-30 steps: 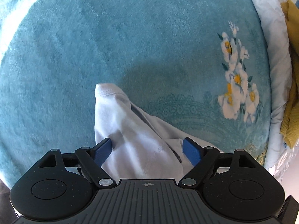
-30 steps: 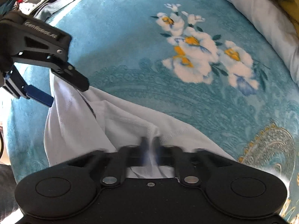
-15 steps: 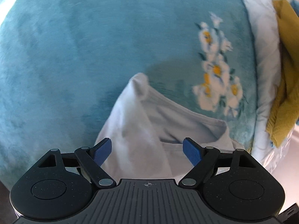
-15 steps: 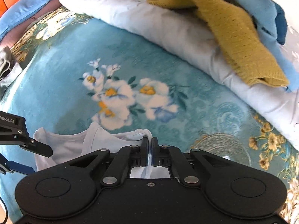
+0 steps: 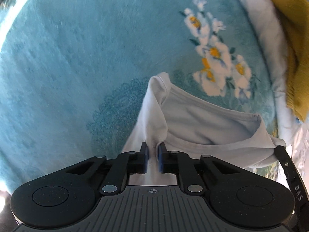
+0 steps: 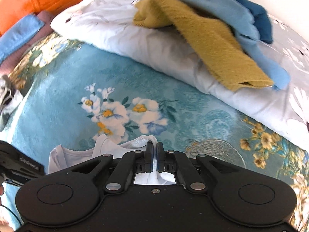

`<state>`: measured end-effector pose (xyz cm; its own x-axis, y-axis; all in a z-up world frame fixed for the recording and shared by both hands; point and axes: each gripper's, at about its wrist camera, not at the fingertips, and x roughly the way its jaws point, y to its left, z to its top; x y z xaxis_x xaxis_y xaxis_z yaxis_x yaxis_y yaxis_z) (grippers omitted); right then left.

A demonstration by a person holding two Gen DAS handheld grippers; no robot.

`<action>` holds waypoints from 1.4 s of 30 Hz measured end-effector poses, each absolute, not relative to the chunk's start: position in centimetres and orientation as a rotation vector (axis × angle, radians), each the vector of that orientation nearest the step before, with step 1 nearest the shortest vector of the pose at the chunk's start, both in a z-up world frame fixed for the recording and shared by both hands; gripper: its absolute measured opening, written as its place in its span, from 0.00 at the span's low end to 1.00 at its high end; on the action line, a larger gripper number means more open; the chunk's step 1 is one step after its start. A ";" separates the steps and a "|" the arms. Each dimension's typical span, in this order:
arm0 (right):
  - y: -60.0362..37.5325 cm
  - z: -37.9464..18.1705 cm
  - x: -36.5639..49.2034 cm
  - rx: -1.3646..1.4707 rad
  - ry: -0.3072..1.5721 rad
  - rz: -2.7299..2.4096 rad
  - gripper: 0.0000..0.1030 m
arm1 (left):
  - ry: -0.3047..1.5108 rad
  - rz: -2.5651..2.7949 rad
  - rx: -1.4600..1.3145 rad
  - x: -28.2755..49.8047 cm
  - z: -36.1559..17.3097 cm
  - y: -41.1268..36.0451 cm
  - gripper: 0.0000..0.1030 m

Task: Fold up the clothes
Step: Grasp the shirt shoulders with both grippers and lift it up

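Closing left hand-held gripper (image 5: 153,150) on white garment (image 5: 202,123) | right hand-held gripper (image 6: 154,150) apparently clamped on it

At the bottom middle, the right gripper (image 6: 154,150) pinches a white shirt (image 6: 108,149) tight. The shirt hangs over a blue flower blanket (image 6: 58,100). A yellow cloth (image 6: 212,38) lies on a white quilt (image 6: 154,44) at the top.

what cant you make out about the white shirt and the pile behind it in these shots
- White garment: lower part hidden behind each gripper body, both wrist views.
- Its type and full shape: bunched up, unclear.
- Mustard knit and blue cloth: motion-blurred, right view; cropped in left view.
- Grey item: cropped at frame edge.
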<state>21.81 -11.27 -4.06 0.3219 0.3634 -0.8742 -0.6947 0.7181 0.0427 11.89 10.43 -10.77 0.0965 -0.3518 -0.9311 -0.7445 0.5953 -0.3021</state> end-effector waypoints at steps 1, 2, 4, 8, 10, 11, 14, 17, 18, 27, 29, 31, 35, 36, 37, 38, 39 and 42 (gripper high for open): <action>-11.8 -3.7 21.8 -0.354 1.024 0.708 0.02 | 1.495 0.363 -0.956 11.7 -10.2 10.4 0.06; -12.5 -3.2 21.7 -0.338 1.017 0.699 0.02 | 1.482 0.357 -0.949 11.5 -9.5 10.4 0.06; -13.8 -1.8 21.6 -0.314 0.989 0.679 0.02 | 1.445 0.326 -0.957 11.0 -8.2 10.7 0.06; -17.1 2.2 21.4 -0.266 0.899 0.642 0.02 | 1.341 0.246 -0.844 11.1 -3.5 9.9 0.06; -18.8 4.6 21.5 -0.245 0.844 0.626 0.02 | 1.271 0.214 -0.774 11.6 -0.9 9.4 0.06; -19.8 6.0 21.6 -0.231 0.812 0.616 0.02 | 1.232 0.201 -0.744 11.9 0.5 9.1 0.06; -22.6 10.1 21.9 -0.192 0.723 0.604 0.02 | 1.099 0.177 -0.697 12.7 4.9 8.1 0.06; -24.7 14.1 21.6 -0.181 0.618 0.618 0.02 | 0.964 0.160 -0.648 13.8 9.7 6.6 0.06; -25.3 15.2 21.4 -0.178 0.583 0.628 0.02 | 0.922 0.151 -0.629 14.1 11.4 6.0 0.06; -30.0 25.3 16.9 -0.124 0.323 0.578 0.02 | 0.641 -0.017 -0.455 13.2 23.3 4.6 0.06; -30.6 26.7 15.2 -0.128 0.282 0.555 0.02 | 0.601 -0.057 -0.433 12.3 25.0 4.8 0.06; -30.9 27.8 13.3 -0.133 0.252 0.529 0.02 | 0.571 -0.097 -0.427 11.0 26.4 5.2 0.06; -31.1 29.6 8.6 -0.139 0.212 0.484 0.02 | 0.546 -0.176 -0.407 7.8 27.4 7.1 0.06; -31.2 29.8 7.3 -0.137 0.211 0.474 0.02 | 0.551 -0.194 -0.399 6.9 27.2 7.8 0.06; -31.1 29.9 5.9 -0.133 0.213 0.466 0.02 | 0.559 -0.211 -0.390 6.0 26.9 8.5 0.06; -30.8 29.9 4.5 -0.128 0.218 0.459 0.02 | 0.570 -0.227 -0.379 4.8 26.3 9.3 0.06; -30.5 29.7 3.0 -0.124 0.224 0.453 0.02 | 0.585 -0.241 -0.374 3.6 25.7 9.9 0.06; -29.8 28.4 -1.5 -0.113 0.265 0.437 0.02 | 0.641 -0.273 -0.387 0.0 23.4 12.0 0.06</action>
<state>-1.48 -29.85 28.36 0.8723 0.4026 -0.2774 -0.4320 0.9004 -0.0515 -0.05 11.97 23.35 0.7699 -0.3628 -0.5249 0.1279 0.8937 -0.4301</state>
